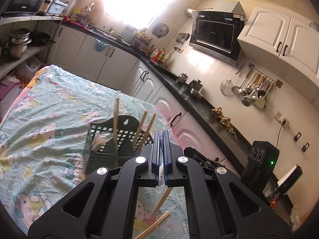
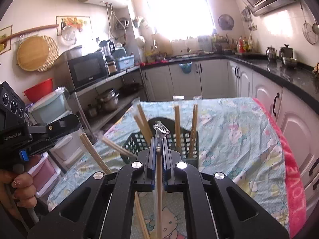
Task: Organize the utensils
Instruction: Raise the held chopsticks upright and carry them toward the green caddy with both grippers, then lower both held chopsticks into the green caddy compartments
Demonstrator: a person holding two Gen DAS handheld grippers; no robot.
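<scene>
Chopsticks are the job here. My right claw [image 2: 159, 139] is clenched on one wrapped pair of chopsticks [image 2: 159, 171]: the wood runs straight up between the blue pads and the twisted end of the clear wrapper [image 2: 161, 129] sticks out past the tips.

My left claw [image 1: 161, 137] is clamped fully, pads together. In the left wrist view a thin sliver of clear film seems pinched between the pads, and another chopstick [image 1: 162, 201] hangs at a slant below the claw body, but I can't tell from that view whether the claw is actually gripping it. In the right wrist view the left claw's handle [image 2: 22, 137] sits at the left edge with a hand [image 2: 19, 187] around the grip.

The dark green slotted basket [image 2: 139, 141] stands on the tabletop [image 2: 239, 131], which is covered with a cartoon-cat cloth. Several wrapped chopstick pairs already stand in the basket: two near-upright at its right end [image 2: 177, 125] and one leaning left at the back [image 2: 143, 123]. More lean outside toward the left [image 2: 117, 148].

Loose chopsticks [image 1: 153, 225] lie flat on the cloth under my left claw.

Both claws sit above the tabletop, just on the near side of the basket, pointing slightly down.
</scene>
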